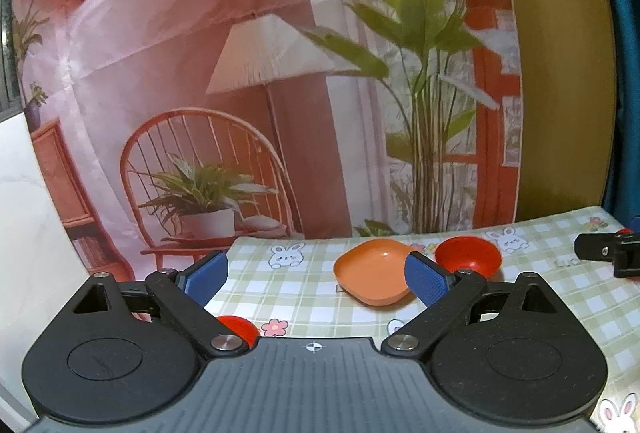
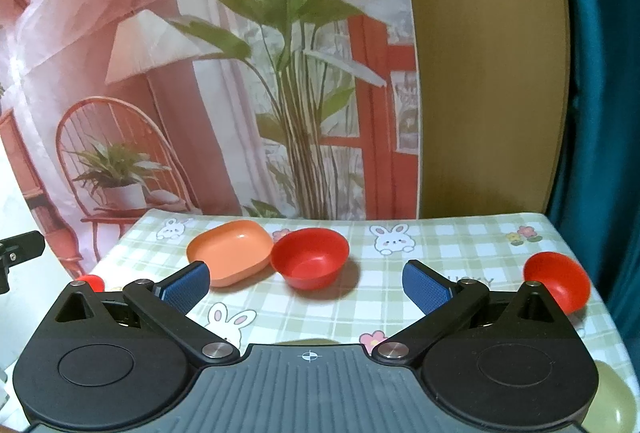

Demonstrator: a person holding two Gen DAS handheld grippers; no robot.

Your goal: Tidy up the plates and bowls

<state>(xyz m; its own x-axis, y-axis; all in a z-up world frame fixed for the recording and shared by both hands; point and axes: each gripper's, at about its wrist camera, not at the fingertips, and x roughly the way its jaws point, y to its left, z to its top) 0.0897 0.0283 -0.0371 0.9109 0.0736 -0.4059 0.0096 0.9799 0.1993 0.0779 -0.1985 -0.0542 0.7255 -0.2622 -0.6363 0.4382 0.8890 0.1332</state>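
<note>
Orange rounded-square plastic plate [image 2: 230, 253] lies far-left on the checked rabbit-print surface [image 2: 440, 233], touching the round red plastic bowl [image 2: 310, 257] on its right; both empty. Right tool [image 2: 306, 281] sits nearer, facing the bowl, spread wide, holding nothing. Left tool [image 1: 316, 275] likewise gapes empty. Another red bowl [image 2: 560, 281] stands far right.

A home-like staged corner. Ahead of the tongs lies a table under a green-checked tablecloth [image 2: 440, 245] printed with rabbits and flowers. Behind it hangs a printed backdrop [image 1: 200, 81] picturing a living room with lamp, rattan chair and potted plants. Right of that are a tan board [image 2: 488, 73] and a teal curtain [image 2: 600, 93].
</note>
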